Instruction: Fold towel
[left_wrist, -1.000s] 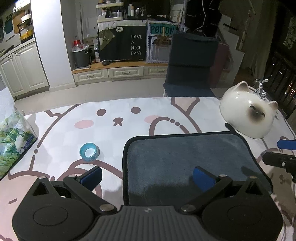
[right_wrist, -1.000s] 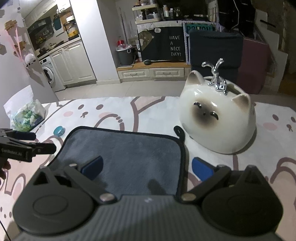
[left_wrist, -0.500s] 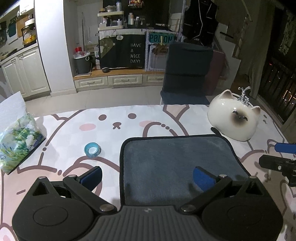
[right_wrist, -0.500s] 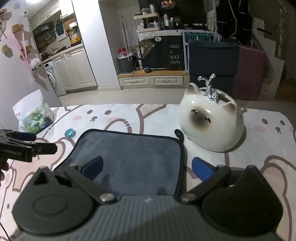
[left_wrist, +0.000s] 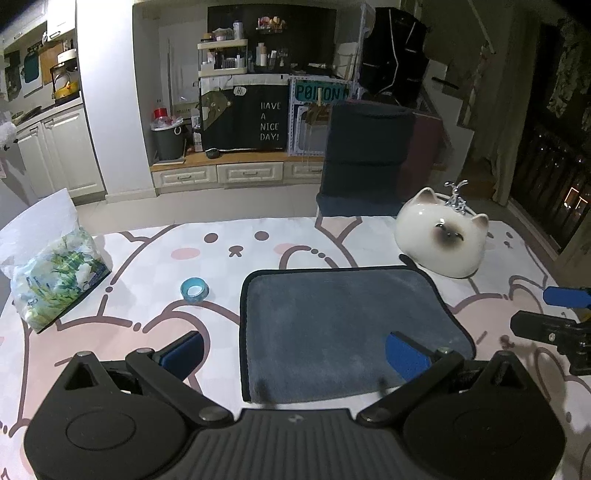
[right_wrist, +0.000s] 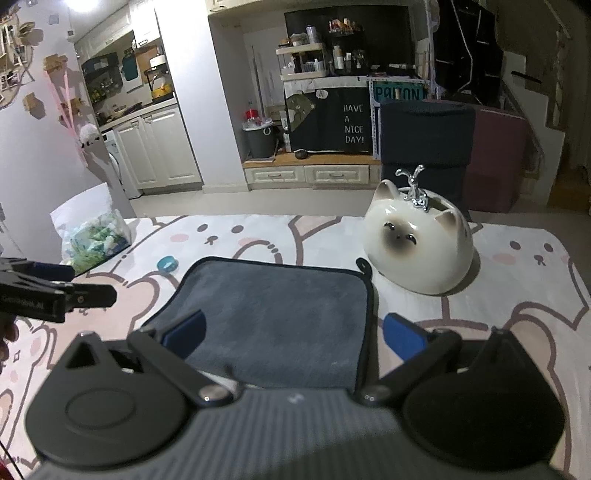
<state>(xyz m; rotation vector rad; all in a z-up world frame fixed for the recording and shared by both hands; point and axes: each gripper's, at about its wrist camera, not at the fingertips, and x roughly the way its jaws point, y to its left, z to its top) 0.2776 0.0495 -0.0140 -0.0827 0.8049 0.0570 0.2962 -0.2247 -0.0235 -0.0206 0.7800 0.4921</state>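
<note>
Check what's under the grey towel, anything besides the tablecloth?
The grey towel lies flat on the bunny-print tablecloth, which shows all around it. No bulge suggests anything beneath, but the covered patch itself is hidden.

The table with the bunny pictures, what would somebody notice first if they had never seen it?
Probably the shiny white cat-face pot, sitting at the far right of the bunny-print tablecloth just past the towel's corner. Next comes the grey towel, lying flat in the middle, with the open left hand-held gripper and open right hand-held gripper above its near corners. A small blue tape roll lies to its left.
</note>
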